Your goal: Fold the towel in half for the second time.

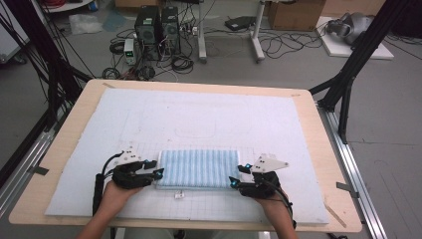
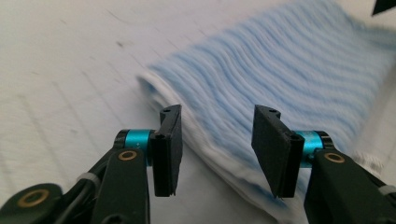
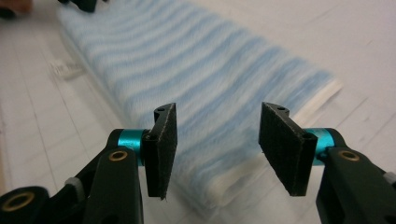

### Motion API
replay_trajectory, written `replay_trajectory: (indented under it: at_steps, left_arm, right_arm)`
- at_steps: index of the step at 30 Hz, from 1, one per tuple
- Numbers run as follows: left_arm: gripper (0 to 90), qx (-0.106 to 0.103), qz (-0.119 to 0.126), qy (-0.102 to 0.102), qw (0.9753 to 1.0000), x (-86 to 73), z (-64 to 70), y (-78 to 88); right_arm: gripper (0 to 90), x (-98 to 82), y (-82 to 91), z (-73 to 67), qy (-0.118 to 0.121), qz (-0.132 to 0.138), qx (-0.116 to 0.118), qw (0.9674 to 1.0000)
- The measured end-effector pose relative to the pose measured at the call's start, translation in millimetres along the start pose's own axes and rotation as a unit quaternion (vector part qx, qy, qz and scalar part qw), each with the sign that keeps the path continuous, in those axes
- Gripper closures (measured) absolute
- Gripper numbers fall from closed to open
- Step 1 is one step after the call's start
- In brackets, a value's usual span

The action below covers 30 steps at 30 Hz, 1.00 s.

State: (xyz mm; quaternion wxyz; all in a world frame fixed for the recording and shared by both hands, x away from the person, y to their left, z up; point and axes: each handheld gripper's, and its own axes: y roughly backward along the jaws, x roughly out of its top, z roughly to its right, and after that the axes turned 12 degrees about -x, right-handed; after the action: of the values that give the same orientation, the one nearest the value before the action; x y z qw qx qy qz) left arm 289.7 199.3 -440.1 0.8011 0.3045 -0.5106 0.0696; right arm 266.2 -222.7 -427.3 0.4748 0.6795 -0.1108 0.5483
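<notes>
Flanking the folded striped towel (image 1: 197, 168) near the table's front edge, both grippers' jaws stood open, seemingly poised to grasp its ends.

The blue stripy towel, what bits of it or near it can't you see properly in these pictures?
- Folded towel: how many layers it has; the edge is too small in the high view and blurred in the left gripper view.
- Small white tag in front of the towel: any writing is too small in the high view, blurred in the right gripper view.
- Underside of the towel: hidden against the white mat.
- Person's forearms: cut off by the high view's bottom edge.
</notes>
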Motion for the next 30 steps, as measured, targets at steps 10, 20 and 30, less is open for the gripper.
replay_trajectory:
  at_steps: [10, 20, 30]
  left_arm:
    - [49.3, -0.005, 0.063, -0.01, 0.998, 18.3, -25.2, 7.6]
    - [21.6, 0.021, 0.116, -0.01, 0.993, 24.7, -36.0, 15.8]
    - [19.8, 0.036, 0.129, -0.023, 0.9908, 26.9, -40.5, 29.6]
  right_arm:
    - [40.3, 8.5, -8.9, 29.0, -0.029, 0.019, -0.042, 0.9985]
    - [16.5, 7.1, 3.8, 56.8, -0.055, 0.015, -0.131, 0.9898]
    - [11.6, -6.3, 28.0, 74.4, -0.08, 0.031, -0.161, 0.9832]
